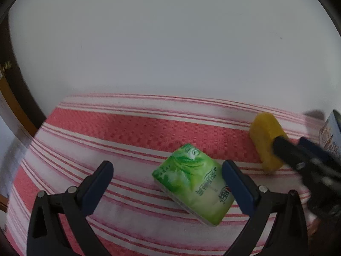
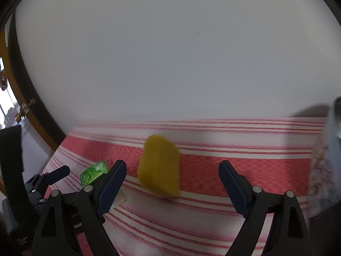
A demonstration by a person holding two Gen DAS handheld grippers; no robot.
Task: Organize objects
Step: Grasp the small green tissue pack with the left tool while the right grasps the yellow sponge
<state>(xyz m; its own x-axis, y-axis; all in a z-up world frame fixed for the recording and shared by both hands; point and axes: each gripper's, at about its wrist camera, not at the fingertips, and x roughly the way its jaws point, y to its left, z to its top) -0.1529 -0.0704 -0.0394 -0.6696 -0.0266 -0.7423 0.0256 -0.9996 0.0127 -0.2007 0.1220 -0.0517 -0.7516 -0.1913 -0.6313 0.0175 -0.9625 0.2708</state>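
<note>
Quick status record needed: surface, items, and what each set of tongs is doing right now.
surface: red-and-white striped cloth
green tissue pack: lying flat, between the open left tongs, against the right finger
yellow sponge: on the cloth, ahead of the open right tongs, not gripped
printed container: at the right edge, blurred

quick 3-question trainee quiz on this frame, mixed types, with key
1. True or false: the left gripper is shut on the green tissue pack.
2. Which item lies between the open fingers of the right gripper? A) yellow sponge B) green tissue pack C) printed container
3. Fill in: both items rest on a red-and-white ____ cloth.

Key: 1 false, its jaws are open, with the pack by its right finger. 2 A. 3 striped.
</note>
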